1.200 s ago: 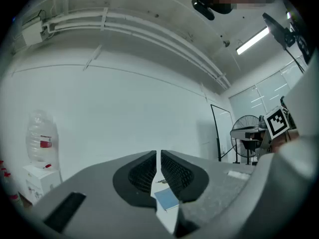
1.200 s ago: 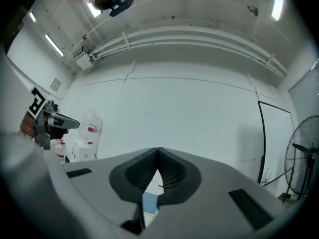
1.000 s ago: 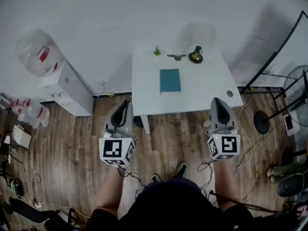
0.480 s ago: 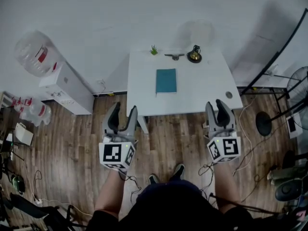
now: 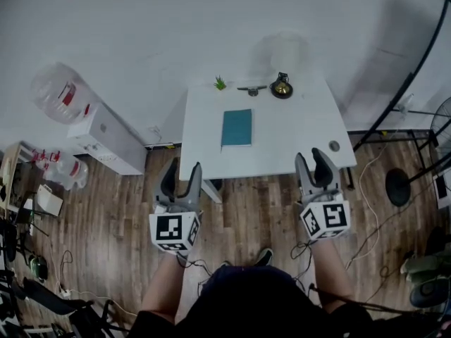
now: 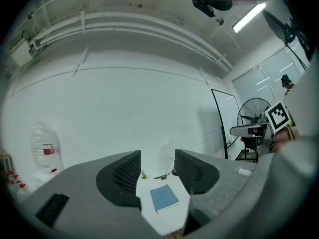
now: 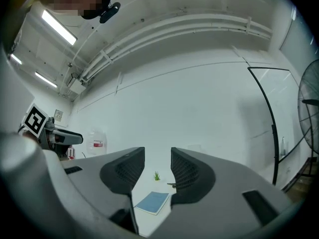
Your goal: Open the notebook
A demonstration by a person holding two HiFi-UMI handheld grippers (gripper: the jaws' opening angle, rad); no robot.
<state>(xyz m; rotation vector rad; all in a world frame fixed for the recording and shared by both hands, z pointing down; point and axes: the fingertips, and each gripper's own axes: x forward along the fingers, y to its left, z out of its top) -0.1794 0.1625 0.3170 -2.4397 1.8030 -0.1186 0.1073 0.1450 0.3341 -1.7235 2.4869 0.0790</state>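
A teal notebook (image 5: 236, 127) lies closed in the middle of the white table (image 5: 289, 143). Both grippers hang over the wooden floor, short of the table's near edge and away from the notebook. My left gripper (image 5: 181, 176) is open with nothing between its jaws. The jaws of my right gripper (image 5: 311, 166) are opening, also with nothing between them. In the left gripper view the notebook (image 6: 164, 198) shows far off between the jaws of the left gripper (image 6: 157, 171). The right gripper view shows the notebook (image 7: 152, 202) low between the jaws of the right gripper (image 7: 157, 169).
At the table's far edge stand a small green plant (image 5: 220, 83), a dark flat object (image 5: 251, 89) and a black-and-gold object (image 5: 281, 86). A white water dispenser (image 5: 106, 139) with a bottle (image 5: 60, 94) stands left. A fan base (image 5: 398, 186) and cables are on the right.
Both grippers went from shut to open, the left one first. Both hands and the head camera moved toward the table, whose near edge now lies closer to the fingertips.
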